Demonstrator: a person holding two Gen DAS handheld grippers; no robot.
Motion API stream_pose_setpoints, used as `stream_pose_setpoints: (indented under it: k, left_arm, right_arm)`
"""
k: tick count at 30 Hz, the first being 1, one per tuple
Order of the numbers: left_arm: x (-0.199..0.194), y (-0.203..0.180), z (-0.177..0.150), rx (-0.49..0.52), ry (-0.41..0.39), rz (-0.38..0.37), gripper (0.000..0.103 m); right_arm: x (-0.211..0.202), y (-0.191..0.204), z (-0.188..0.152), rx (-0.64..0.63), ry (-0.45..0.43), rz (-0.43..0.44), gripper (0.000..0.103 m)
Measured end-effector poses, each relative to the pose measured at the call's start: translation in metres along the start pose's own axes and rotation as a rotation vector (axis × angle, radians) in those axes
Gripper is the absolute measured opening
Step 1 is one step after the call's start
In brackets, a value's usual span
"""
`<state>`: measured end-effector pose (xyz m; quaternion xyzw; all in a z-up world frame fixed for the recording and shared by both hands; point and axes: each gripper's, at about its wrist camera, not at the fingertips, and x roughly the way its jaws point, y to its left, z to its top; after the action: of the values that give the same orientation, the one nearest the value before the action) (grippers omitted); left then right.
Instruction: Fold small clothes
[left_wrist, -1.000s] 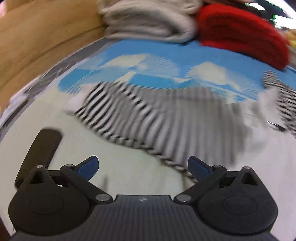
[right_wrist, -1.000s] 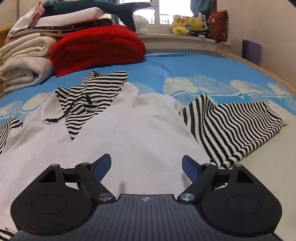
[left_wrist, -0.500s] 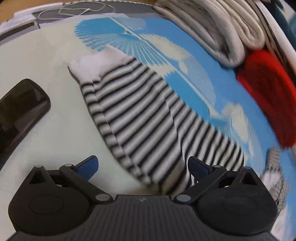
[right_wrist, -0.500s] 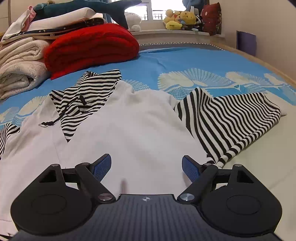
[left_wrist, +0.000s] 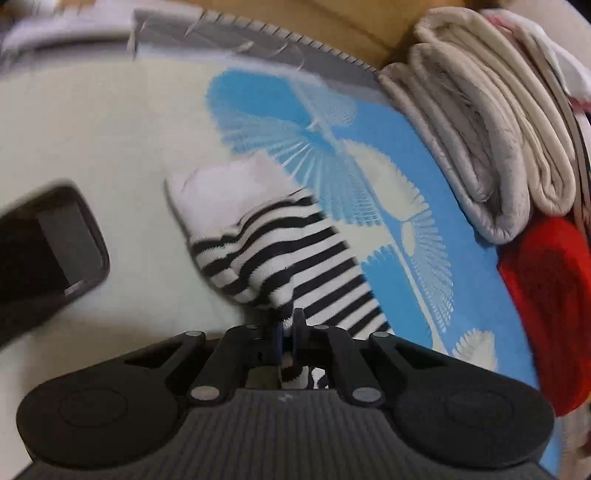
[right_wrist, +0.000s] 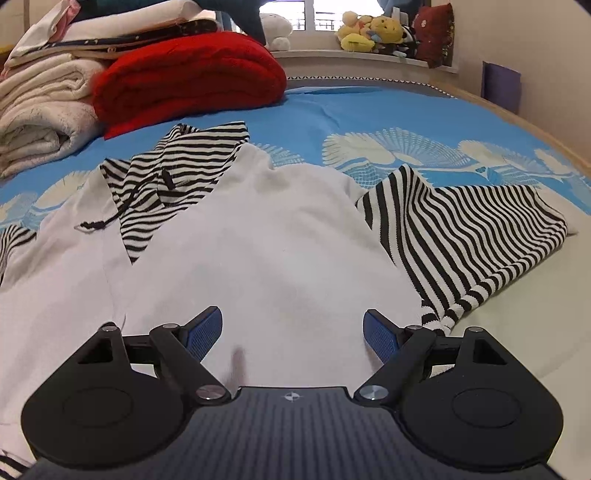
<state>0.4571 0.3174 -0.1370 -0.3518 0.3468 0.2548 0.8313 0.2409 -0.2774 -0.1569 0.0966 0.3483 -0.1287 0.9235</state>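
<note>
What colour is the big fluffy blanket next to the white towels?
Red blanket, clearest in the right wrist view.

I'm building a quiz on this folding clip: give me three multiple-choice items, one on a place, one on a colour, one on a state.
1. Where does the dark phone lie relative to the striped sleeve?
A. to its left
B. on top of it
C. under the blankets

2. What colour is the folded blanket beside the cream bedding stack?
A. green
B. red
C. yellow

3. How is the left tool?
A. wide open
B. shut on the striped sleeve
C. out of view

Answers:
1 A, the phone sits on the pale sheet left of the sleeve.
2 B, it is plainly red.
3 B, its fingers meet with striped fabric pinched between them, while the right tool is open.
</note>
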Motion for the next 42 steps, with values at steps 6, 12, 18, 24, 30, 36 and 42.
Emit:
stream_pose_setpoints:
  k: [6,12,18,24,30,36,42]
  left_arm:
    - [-0.090,-0.084,-0.037,0.221,-0.118,-0.205,0.004]
    - [-0.168,-0.222,-0.194,0.578,-0.058,-0.466,0.005]
    - [-0.168,-0.248,-0.389,1.149,0.290,-0.438,0.063]
    - [-0.170,-0.156,-0.332,1.038,0.077,-0.288,0.095]
    - [-0.140,-0.120,-0.263,0.857,0.048,-0.163,0.095]
    - [-0.089,-0.164,-0.220,0.772,0.167,-0.254,0.095]
    - [-0.034,-0.203,-0.211,0.756,0.365,-0.314,0.044]
  right_arm:
    - [-0.014,-0.003,0.011,-0.002,-0.041,0.010,0.084]
    - [-0.032,-0.022,0.021,0.055,-0.093,0.026,0.084]
    - [-0.032,-0.047,0.031,0.185,-0.052,0.068,0.084]
    - [-0.037,-0.067,0.034,0.300,-0.035,0.146,0.084]
    - [-0.025,-0.074,0.035,0.415,0.001,0.214,0.084]
    - [0.016,-0.087,0.046,0.593,0.075,0.311,0.084]
    - [0.073,-0.076,0.055,0.646,0.141,0.300,0.081]
